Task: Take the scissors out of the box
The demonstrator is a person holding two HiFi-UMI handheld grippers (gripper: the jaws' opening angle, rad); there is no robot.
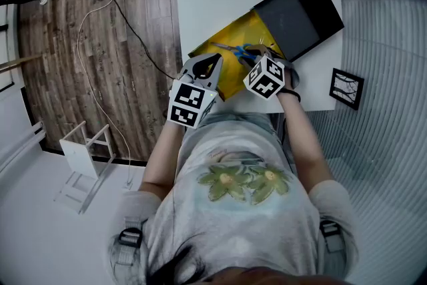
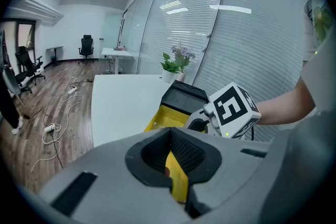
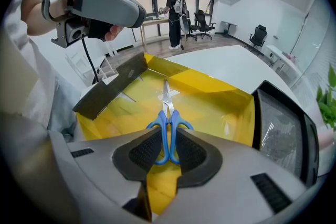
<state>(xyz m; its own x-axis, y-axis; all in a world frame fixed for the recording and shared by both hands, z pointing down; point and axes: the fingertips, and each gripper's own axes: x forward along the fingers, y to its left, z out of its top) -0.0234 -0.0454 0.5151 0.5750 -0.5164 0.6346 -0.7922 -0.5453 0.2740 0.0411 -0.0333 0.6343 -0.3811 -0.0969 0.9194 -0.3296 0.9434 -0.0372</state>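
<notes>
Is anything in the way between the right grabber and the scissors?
Nothing visible is. The right gripper has its jaws closed on the blue handles of the scissors, which lie inside the open yellow box. The way up and out looks clear too.

1 pr scissors (image 3: 167, 113), 1 yellow box (image 3: 220, 86), 2 hand-held grippers (image 2: 170, 135) (image 3: 168, 134), prob. 1 plant (image 2: 176, 60)

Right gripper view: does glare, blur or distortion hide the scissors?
Right gripper view: fisheye bend, dark corners, yet scissors sharp; slight glare on the box floor beside the blades. Head view: scissors small, handles partly under the right gripper.
</notes>
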